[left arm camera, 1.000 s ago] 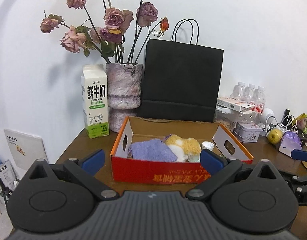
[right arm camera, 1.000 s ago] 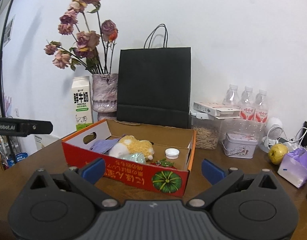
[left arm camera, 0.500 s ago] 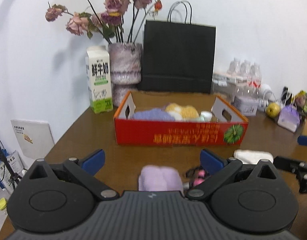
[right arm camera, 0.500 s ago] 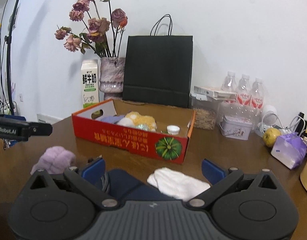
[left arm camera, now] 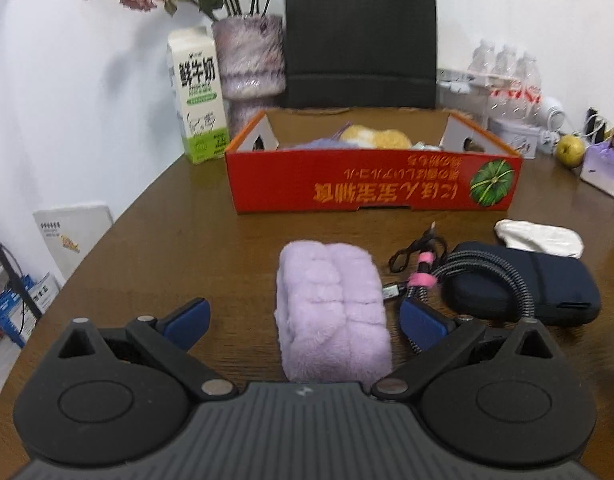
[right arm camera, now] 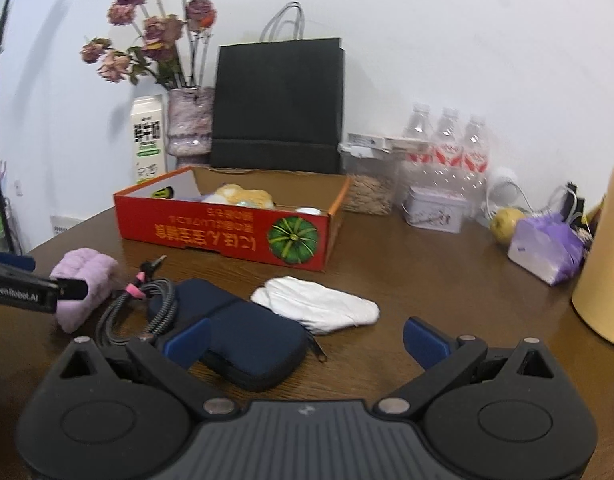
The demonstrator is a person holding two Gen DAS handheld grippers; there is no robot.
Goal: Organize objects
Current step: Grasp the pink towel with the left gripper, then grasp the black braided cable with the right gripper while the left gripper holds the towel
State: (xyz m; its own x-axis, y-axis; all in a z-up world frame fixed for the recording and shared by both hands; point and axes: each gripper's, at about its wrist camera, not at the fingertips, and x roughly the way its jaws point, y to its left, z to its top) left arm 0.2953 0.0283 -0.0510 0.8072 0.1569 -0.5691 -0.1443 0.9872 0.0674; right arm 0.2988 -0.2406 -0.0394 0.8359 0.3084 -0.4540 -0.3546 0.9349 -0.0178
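Currently my left hand-held gripper [left arm camera: 303, 322] is released, its fingers straddling the purple towel [left arm camera: 331, 312] on the tabletop [left arm camera: 179, 248]. My right hand-held gripper [right arm camera: 305, 340] is also released, above the navy pouch [right arm camera: 243, 332]. Red box [left arm camera: 371, 192] sits at 12 o'clock; white cloth [right arm camera: 319, 304] lies beside the pouch.

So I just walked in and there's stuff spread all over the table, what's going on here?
A person is tidying with two handheld grippers, both open and holding nothing. The left gripper is lined up around a folded lilac towel, not yet closed on it. The right gripper hovers by a dark blue pouch and a white cloth. A braided cable lies across the pouch. The red box already holds soft items.
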